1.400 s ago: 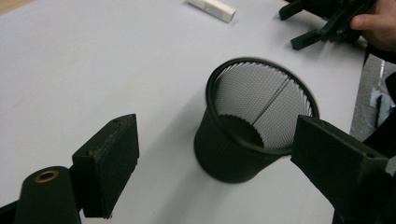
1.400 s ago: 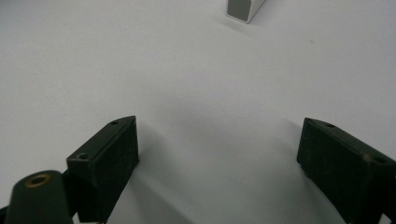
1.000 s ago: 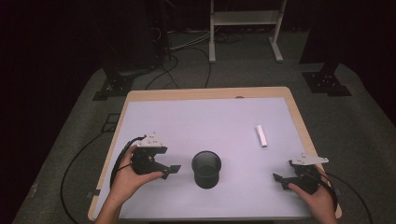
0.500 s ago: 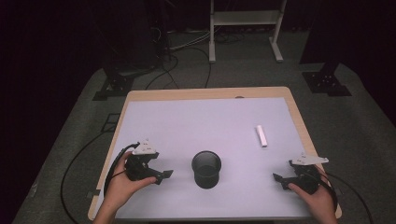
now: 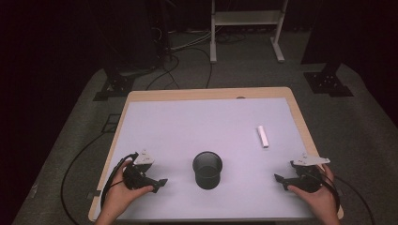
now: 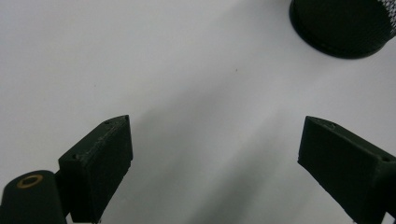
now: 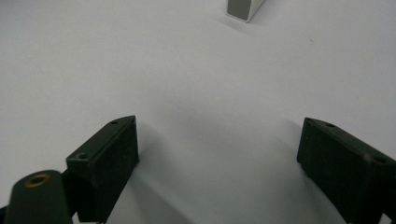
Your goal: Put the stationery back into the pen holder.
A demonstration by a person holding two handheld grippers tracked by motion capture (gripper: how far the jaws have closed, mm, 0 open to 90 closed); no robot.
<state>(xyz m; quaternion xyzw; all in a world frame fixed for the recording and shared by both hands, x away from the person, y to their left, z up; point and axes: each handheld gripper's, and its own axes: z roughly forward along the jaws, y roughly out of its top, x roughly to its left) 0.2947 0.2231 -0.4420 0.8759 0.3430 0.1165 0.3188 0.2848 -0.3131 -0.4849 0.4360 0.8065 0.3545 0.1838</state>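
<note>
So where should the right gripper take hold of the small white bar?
Across its long sides near the middle, coming from above. The white bar lies flat and slim on the table, and the right gripper is open and close by.

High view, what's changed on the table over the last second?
The left gripper has drawn back toward the near edge of the table and a little leftward, away from the black mesh cup; it grabbed nothing and is open. The right gripper, also open, the cup and the small white block stayed put.
</note>
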